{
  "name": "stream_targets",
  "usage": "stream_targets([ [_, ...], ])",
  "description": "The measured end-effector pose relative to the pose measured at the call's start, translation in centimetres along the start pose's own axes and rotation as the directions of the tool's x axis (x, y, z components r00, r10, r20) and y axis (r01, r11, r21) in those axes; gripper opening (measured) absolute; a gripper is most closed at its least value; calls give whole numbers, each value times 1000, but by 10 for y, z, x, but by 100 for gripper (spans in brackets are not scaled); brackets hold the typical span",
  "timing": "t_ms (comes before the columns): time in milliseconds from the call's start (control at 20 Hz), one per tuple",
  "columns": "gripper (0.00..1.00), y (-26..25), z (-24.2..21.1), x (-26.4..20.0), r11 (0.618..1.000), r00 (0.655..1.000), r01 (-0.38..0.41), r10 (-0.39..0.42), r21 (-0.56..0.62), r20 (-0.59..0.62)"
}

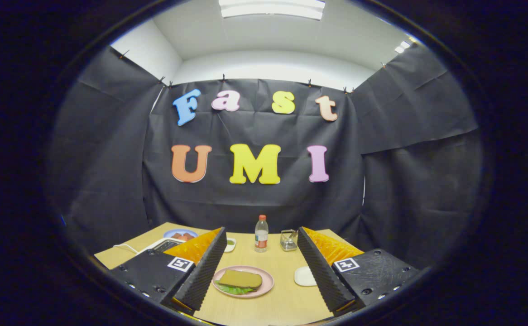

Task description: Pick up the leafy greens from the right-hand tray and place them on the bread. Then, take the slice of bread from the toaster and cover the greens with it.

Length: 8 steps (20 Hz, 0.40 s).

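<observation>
On the wooden table, a pink plate [267, 280] lies between my fingers, nearer the left one. On it a brown bread slice [241, 278] lies on top of leafy greens [233, 288], whose green edge sticks out at the front. My gripper [261, 280] is open and raised above the table, with nothing between its fingers. A white toaster [162, 245] sits beyond the left finger, mostly hidden by it. A small white tray [304, 276] lies just left of the right finger.
A water bottle [261, 233] stands at the table's far side, with a small metal holder [288, 240] to its right. A little white dish [230, 244] with something green sits near the left finger. A blue plate [180, 235] with reddish food lies far left.
</observation>
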<state>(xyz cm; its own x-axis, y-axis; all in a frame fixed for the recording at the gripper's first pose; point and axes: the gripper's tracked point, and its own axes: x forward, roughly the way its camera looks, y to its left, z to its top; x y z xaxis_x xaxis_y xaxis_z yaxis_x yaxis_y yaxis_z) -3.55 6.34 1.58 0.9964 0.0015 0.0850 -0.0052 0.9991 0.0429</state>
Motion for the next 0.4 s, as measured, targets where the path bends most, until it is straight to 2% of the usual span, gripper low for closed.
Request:
stream_targets([
  [150,96,-14,8,-14,1000,999,25,-26,18,47],
  [400,95,-21,-2,-11,999,999,35,-36,10,30],
])
